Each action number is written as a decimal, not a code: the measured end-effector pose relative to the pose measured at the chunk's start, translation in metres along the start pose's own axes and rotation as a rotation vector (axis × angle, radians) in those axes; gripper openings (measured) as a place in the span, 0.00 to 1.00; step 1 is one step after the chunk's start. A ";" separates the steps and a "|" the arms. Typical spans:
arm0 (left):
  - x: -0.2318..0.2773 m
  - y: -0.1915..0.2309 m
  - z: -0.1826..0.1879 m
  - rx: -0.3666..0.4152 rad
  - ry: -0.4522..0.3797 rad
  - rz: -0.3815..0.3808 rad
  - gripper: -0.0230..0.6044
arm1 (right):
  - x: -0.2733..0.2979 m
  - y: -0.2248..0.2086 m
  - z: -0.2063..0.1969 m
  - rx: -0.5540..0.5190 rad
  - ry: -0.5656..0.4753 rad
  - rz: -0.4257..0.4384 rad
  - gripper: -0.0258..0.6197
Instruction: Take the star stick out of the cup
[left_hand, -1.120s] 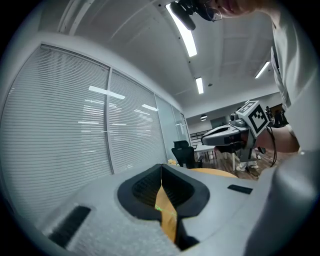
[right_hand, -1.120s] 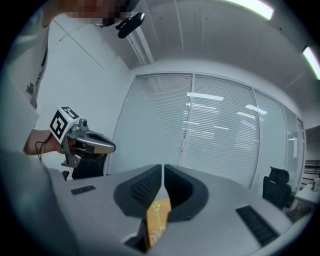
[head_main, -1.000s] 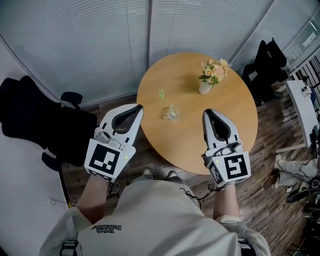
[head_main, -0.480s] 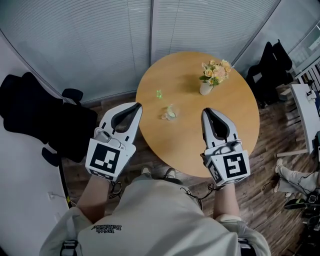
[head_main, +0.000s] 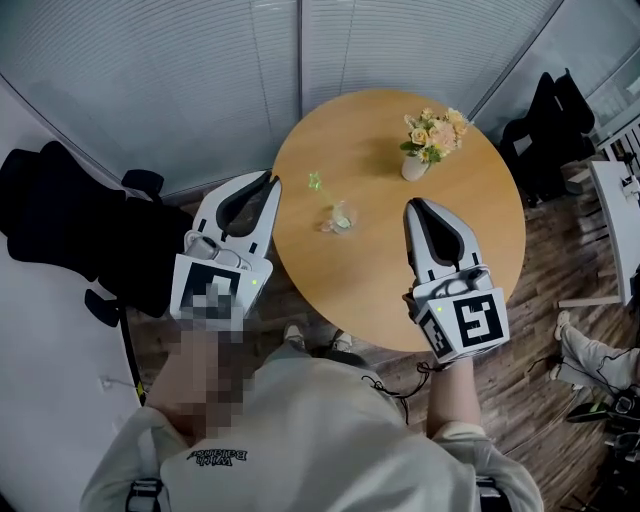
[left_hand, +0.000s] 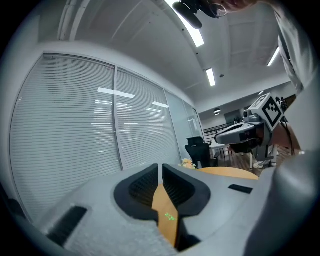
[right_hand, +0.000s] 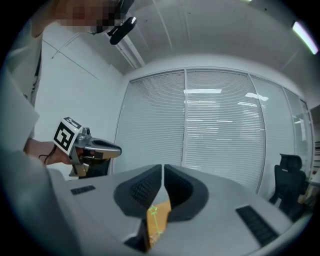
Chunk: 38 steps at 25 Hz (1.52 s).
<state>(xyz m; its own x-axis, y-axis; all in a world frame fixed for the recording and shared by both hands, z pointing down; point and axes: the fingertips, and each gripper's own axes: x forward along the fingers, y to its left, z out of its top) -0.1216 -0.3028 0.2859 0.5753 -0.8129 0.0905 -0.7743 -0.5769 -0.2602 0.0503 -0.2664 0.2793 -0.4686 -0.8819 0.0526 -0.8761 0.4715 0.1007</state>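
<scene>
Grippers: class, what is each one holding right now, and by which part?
Nothing. The left gripper and right gripper are both shut and empty; the star stick sits in the cup on the table, untouched.

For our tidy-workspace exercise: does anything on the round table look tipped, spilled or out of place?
Nothing stands out. The clear cup stands on the table with the star stick in it, the flower vase is upright, and no spill shows.
</scene>
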 end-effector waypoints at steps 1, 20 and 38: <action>0.005 0.004 0.001 0.011 -0.001 0.002 0.08 | 0.003 -0.004 0.000 0.006 -0.004 -0.003 0.10; 0.101 0.025 -0.066 -0.167 0.134 -0.064 0.26 | 0.079 -0.028 -0.034 0.018 0.041 0.035 0.10; 0.160 -0.010 -0.211 -0.329 0.386 -0.193 0.26 | 0.133 -0.028 -0.134 0.125 0.183 0.074 0.10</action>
<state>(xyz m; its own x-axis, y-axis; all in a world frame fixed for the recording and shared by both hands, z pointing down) -0.0779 -0.4441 0.5057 0.6247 -0.6241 0.4694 -0.7413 -0.6629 0.1051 0.0282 -0.3969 0.4164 -0.5137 -0.8248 0.2361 -0.8527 0.5214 -0.0338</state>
